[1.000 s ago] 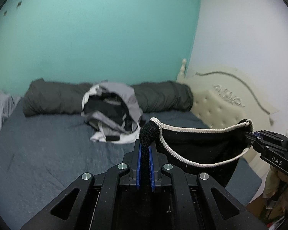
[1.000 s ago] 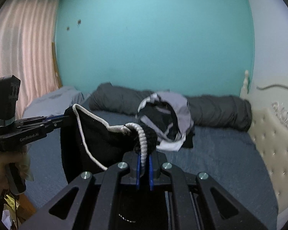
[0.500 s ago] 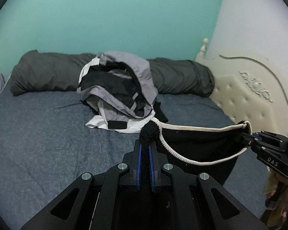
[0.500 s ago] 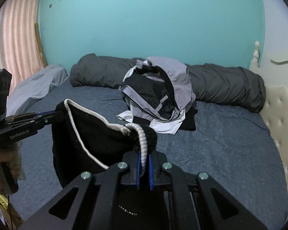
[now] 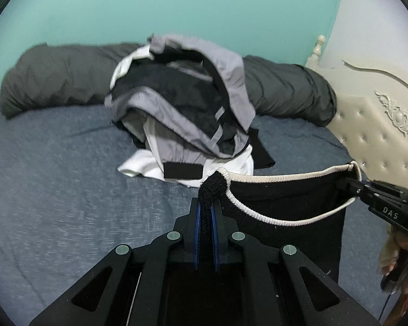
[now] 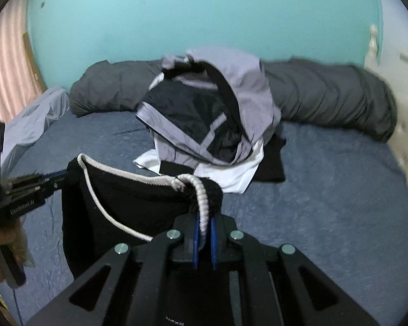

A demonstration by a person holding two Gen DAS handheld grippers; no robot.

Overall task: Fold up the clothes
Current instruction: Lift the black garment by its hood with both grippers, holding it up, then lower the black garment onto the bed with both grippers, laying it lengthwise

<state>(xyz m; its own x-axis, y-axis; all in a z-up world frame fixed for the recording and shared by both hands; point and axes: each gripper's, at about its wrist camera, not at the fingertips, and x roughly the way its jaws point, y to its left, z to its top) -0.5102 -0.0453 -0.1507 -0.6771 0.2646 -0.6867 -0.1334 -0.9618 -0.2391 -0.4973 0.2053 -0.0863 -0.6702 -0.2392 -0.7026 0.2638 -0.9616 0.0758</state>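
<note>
A black knit garment point(image 5: 291, 203) with a white ribbed edge hangs stretched between my two grippers above the blue bed. My left gripper point(image 5: 205, 206) is shut on one bunched corner of it. The right gripper point(image 5: 351, 184) shows at the right of the left wrist view, pinching the other corner. In the right wrist view my right gripper point(image 6: 204, 217) is shut on the black garment point(image 6: 127, 201) and its white trim, and the left gripper point(image 6: 59, 179) holds the far corner at the left. The garment's lower part hangs down out of sight.
A heap of grey, black and white clothes point(image 5: 185, 114) lies mid-bed on the blue sheet point(image 5: 54, 176). A dark rolled duvet point(image 5: 57, 76) runs along the teal wall. A cream tufted headboard point(image 5: 375, 125) stands on the right. A hand point(image 5: 402, 260) grips the right handle.
Both grippers, still holding the black garment, have moved forward and lower toward the clothes heap, which now looms larger. The garment stays stretched between them.
</note>
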